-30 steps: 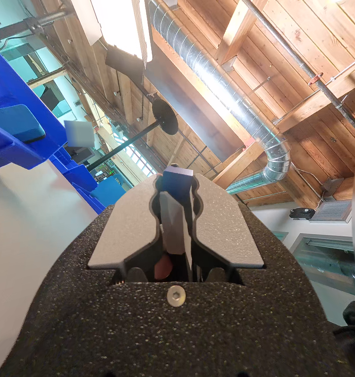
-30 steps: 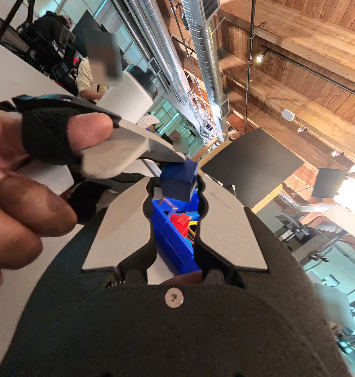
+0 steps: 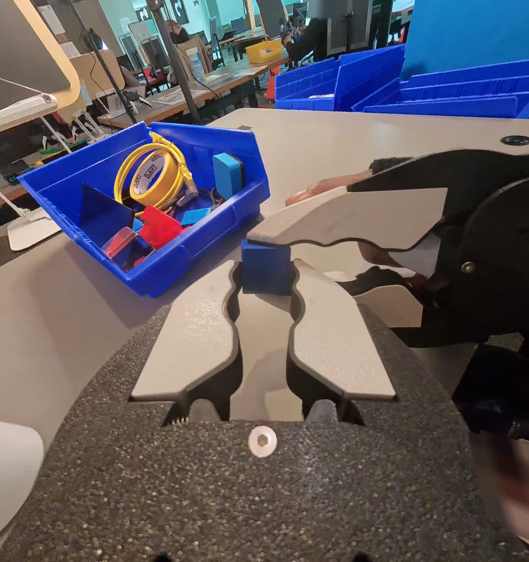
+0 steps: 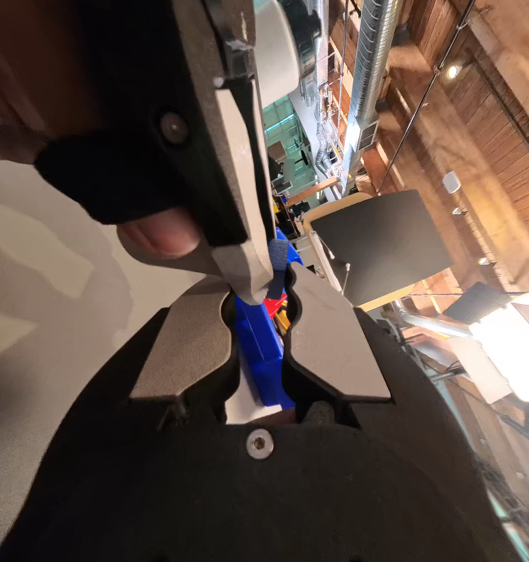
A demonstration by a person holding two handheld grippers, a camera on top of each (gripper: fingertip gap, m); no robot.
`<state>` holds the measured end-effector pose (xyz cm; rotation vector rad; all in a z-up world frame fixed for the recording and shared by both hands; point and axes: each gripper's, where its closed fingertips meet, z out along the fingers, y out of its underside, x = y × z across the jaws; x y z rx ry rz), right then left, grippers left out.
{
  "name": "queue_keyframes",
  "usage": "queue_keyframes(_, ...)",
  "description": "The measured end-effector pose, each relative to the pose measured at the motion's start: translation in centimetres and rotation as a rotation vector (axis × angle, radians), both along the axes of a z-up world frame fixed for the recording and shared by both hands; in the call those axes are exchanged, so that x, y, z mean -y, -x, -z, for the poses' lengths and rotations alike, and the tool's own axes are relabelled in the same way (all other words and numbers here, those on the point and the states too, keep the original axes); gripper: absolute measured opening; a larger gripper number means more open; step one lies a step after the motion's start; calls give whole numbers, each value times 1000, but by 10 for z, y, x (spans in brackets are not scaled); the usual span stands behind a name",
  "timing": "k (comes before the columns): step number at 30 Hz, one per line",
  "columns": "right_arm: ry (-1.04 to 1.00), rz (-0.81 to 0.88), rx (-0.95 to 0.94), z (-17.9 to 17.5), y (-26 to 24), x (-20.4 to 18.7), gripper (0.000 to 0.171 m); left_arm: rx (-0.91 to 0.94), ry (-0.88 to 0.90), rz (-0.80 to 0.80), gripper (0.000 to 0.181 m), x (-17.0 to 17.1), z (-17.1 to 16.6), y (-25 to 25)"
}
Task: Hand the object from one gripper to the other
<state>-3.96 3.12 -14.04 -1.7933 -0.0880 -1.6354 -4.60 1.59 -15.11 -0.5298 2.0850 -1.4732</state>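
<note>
Our left gripper has its two flat, pale grey fingers closed on a small blue block, pinching it by its sides right at the tips; the fingers have wavy inner edges and a grainy matte finish, set in a speckled black foam-like body with a single round screw head. Our right gripper reaches in from the right side, one smooth grey finger lying against the block's top face; its other finger passes below, so we cannot tell whether it is clamped or loose. In the right wrist view the block shows only as a dark blue sliver with a rough surface between the other tool's finger and our own right-hand finger, and the grip stays unclear there too. Behind the block, a blue plastic bin with sloped walls sits on the pale, smooth table. Inside it we see a roll of yellow tape ringed by a coiled yellow cable, a light blue eraser-like pad, a red plastic piece and a dark flat triangular sheet.
</note>
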Motion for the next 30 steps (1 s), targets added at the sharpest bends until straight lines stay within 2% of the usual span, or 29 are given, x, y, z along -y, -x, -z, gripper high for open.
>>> queue_keyframes(2, -25, 0, 10, -3, -1, 1, 28, -31, 80, 20, 30, 1, -2, -3)
queue_keyframes(4, -140, -21, 9, -18, 2, 5, 35, -100, 261, 90, 30, 3, -17, 1)
queue_keyframes(9, -546, -220, -183, -49, 14, 14, 38, -322, 989, 364, 30, -19, -84, 16)
queue_keyframes(11, -637, -286, -233, -55, 20, 12, 39, -417, 1226, 405, 30, -32, -92, 10)
queue_keyframes(13, -660, -297, -247, -55, 21, 8, 39, -512, 1366, 416, 30, -33, -86, 4)
queue_keyframes(17, -601, -244, -198, -51, 19, 6, 44, -647, 1411, 416, 30, -12, -68, 6)
queue_keyframes(23, -530, -186, -158, -45, 16, 4, 40, -663, 1358, 405, 30, 7, -58, 15)
queue_keyframes(25, -529, -190, -155, -45, 16, 4, 31, -682, 1300, 437, 30, 14, -57, 20)
queue_keyframes(28, -532, -204, -160, -46, 17, 6, 30, -662, 1198, 463, 32, 17, -58, 22)
queue_keyframes(30, -521, -204, -176, -44, 15, 7, 30, -602, 1081, 455, 41, 17, -57, 22)
